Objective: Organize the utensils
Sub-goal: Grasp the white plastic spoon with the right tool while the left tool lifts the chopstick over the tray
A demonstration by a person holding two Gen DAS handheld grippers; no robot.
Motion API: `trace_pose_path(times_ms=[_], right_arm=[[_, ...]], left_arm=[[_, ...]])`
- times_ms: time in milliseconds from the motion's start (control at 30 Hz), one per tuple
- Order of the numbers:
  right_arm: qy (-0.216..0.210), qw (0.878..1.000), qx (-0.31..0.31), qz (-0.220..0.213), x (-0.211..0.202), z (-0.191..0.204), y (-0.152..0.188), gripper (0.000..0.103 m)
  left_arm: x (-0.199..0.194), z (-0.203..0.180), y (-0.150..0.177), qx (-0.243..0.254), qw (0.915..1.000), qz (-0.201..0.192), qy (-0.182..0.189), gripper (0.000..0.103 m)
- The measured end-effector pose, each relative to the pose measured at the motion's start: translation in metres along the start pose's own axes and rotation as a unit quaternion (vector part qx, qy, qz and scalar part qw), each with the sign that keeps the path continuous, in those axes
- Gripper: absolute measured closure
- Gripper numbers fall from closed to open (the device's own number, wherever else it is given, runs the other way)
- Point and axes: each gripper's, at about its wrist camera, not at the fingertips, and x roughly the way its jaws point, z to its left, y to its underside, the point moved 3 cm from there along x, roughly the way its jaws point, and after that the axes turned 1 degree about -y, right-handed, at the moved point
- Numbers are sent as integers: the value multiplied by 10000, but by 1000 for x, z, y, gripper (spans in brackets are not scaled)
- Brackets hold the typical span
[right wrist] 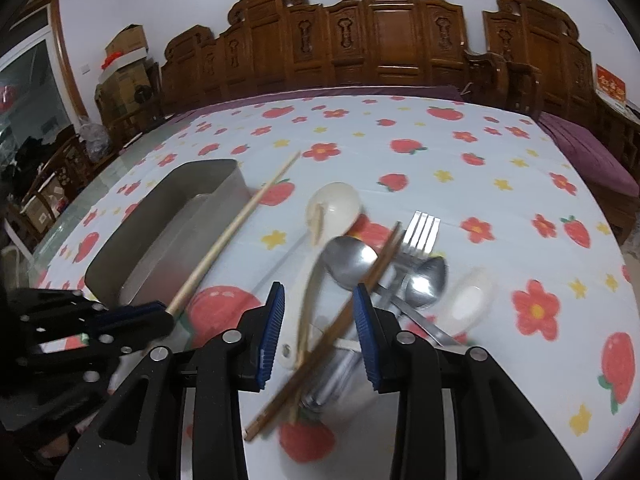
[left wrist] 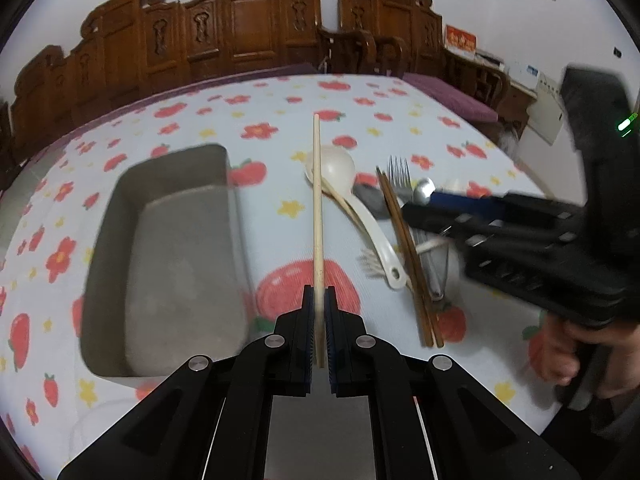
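One pale chopstick (left wrist: 318,216) clamped in left tool (left wrist: 319,300), right tool (right wrist: 320,320) parted (over utensils)

The counter (right wrist: 460,168) wears a white cloth printed with red strawberries and flowers. A grey metal tray (right wrist: 168,236) stands toward its left edge. Beside it, mid-counter, lies a heap: a white ladle (right wrist: 332,208), steel spoons (right wrist: 348,260), a fork (right wrist: 424,232), brown chopsticks (right wrist: 360,292) and a white ceramic spoon (right wrist: 468,296).
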Motion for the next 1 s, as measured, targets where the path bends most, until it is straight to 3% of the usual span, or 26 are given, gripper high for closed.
trace_pose_path(times_ms=[200, 433, 767, 1000], right_arm=[[-160, 9998, -27, 138, 23, 9, -4, 70], [-433, 9980, 405, 197, 33, 1, -9, 74], [-619, 9938, 809, 447, 46, -7, -5, 91], [-584, 9953, 643, 429, 44, 2, -7, 99]], left_arm=[[-15, 7, -7, -60, 9998, -192, 27, 99], [-21, 14, -11, -160, 9995, -246, 102, 99], [-27, 18, -16, -192, 9992, -327, 117, 99], [-36, 23, -18, -175, 9990, -417, 32, 99]])
